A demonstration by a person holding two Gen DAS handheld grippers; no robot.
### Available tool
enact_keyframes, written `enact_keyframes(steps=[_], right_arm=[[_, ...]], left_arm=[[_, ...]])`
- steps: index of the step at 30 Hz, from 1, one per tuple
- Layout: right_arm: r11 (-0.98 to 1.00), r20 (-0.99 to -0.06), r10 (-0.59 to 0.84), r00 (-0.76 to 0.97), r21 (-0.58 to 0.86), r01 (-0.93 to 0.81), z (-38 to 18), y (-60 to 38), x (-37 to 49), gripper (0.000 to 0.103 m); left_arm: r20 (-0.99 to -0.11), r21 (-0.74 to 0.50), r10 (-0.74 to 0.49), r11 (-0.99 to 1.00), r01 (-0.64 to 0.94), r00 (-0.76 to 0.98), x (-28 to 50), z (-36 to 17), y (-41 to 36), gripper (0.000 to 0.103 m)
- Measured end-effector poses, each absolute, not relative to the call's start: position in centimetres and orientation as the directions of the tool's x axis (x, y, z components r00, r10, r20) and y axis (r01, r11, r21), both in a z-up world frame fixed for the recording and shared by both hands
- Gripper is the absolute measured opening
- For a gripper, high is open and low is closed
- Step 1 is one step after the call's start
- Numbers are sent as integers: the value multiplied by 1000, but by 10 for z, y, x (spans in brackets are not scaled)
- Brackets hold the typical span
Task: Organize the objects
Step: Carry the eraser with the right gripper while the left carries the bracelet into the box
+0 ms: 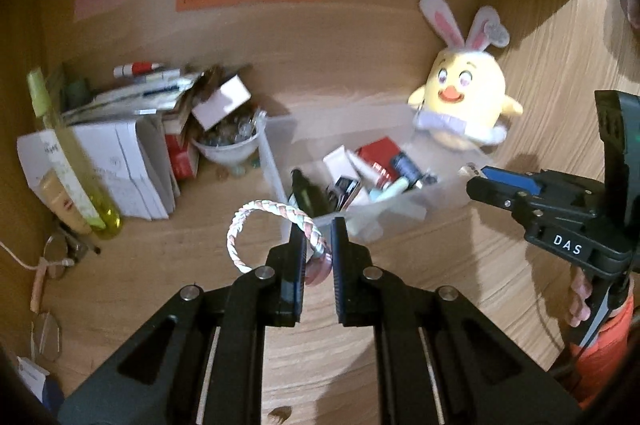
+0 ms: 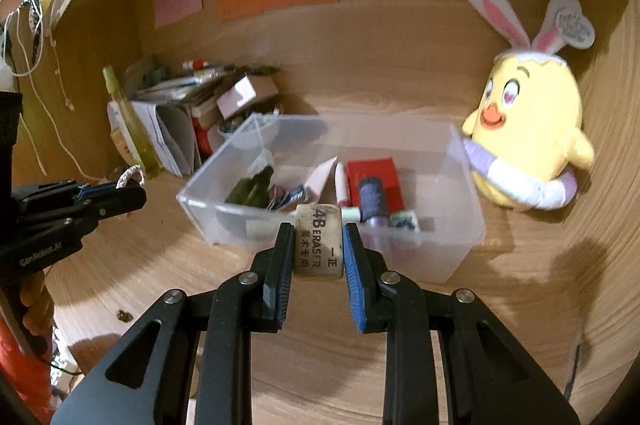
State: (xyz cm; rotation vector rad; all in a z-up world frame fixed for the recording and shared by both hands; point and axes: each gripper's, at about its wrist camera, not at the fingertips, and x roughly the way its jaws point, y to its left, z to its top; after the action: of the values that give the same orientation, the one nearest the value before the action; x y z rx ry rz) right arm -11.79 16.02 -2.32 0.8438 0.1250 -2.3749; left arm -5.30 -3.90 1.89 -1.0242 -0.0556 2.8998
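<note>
My left gripper (image 1: 318, 229) is shut on a braided pastel hair tie (image 1: 256, 221) with a pink piece hanging between the jaws; it is held above the desk, just in front of the clear plastic bin (image 1: 276, 161). My right gripper (image 2: 318, 231) is shut on a worn white 4B eraser (image 2: 319, 241), held over the near wall of the bin (image 2: 460, 225). The bin holds several small items: a red box (image 2: 374, 177), a dark tube (image 2: 372, 201), green bottles (image 2: 252, 187). The left gripper also shows in the right wrist view (image 2: 120, 191), and the right gripper in the left wrist view (image 1: 480, 181).
A yellow chick plush with bunny ears (image 2: 528, 145) leans at the right of the bin. Papers, boxes and a bowl of small things (image 1: 228, 141) are piled at the back left, with a yellow-green bottle (image 1: 76, 161). Glasses (image 1: 60, 257) lie at the left edge.
</note>
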Motion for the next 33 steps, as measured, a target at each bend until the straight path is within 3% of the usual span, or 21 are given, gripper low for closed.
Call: enact_keyframes(steps=[18,33], right_arm=[[-830,-518,-489,-702,30,557,20,160,-152,22],[-843,-585,-457,-670,45,536,-10,158,-182,22]], left_arm=[[-546,-118,102,-992,-44,-832,-91,52,-30,11],[-605,-108,104,-993,-48,-790,-131,32,-14,11]])
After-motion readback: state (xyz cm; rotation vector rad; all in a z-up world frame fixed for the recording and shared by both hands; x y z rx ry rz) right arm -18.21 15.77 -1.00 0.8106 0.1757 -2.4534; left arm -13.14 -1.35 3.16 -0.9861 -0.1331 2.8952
